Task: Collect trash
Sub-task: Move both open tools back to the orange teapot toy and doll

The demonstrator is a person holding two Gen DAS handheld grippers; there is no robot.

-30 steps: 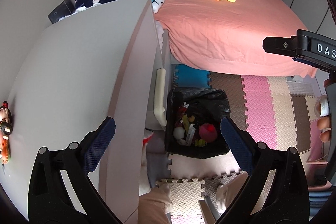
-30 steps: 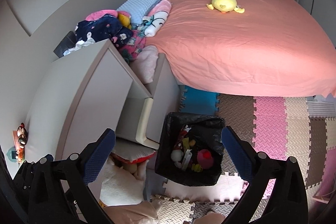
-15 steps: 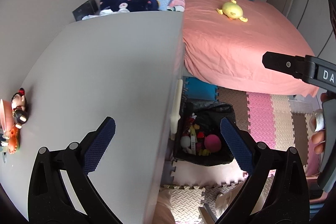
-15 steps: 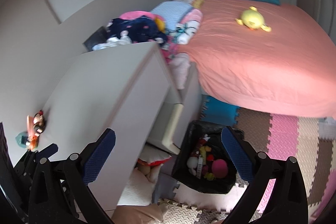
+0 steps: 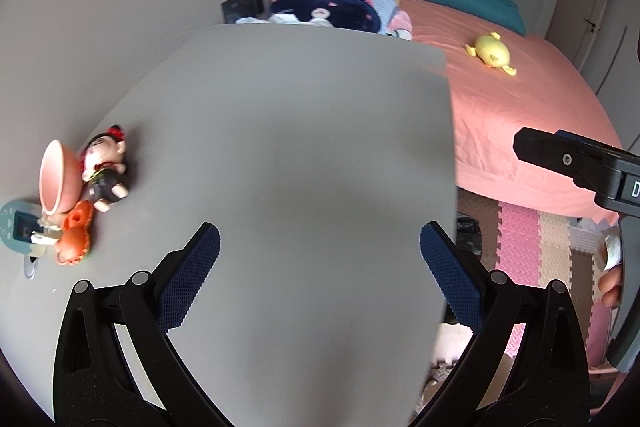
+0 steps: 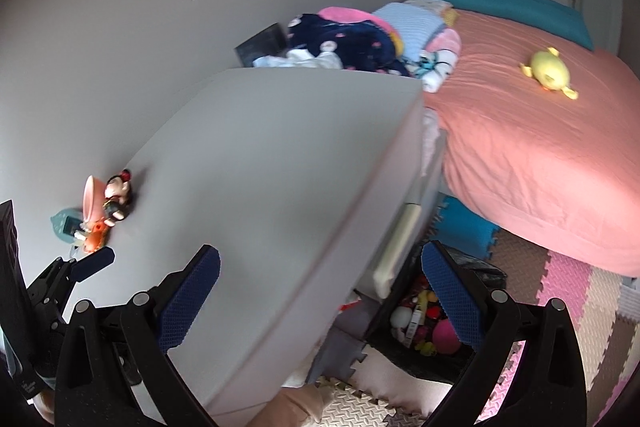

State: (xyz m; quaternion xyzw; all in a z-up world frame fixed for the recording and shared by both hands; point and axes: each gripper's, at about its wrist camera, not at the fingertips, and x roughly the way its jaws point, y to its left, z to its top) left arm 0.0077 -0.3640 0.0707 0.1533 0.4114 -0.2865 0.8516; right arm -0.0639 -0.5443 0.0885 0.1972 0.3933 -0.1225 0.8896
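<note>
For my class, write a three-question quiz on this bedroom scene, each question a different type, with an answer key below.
1. True or false: the left tongs are shut on the round yellow plush toy.
2. Multiple choice: where does the cluster with the small dark-haired doll figure lie? A) on the salmon-pink bed cover B) on the grey desk top C) in the black-lined trash bin
3. Fill in: in the right wrist view, the trash bin stands on the foam floor mats between the desk and the ____.

Key: 1 false, both tongs hang open and empty, the right tongs too. 2 B. 3 bed.
</note>
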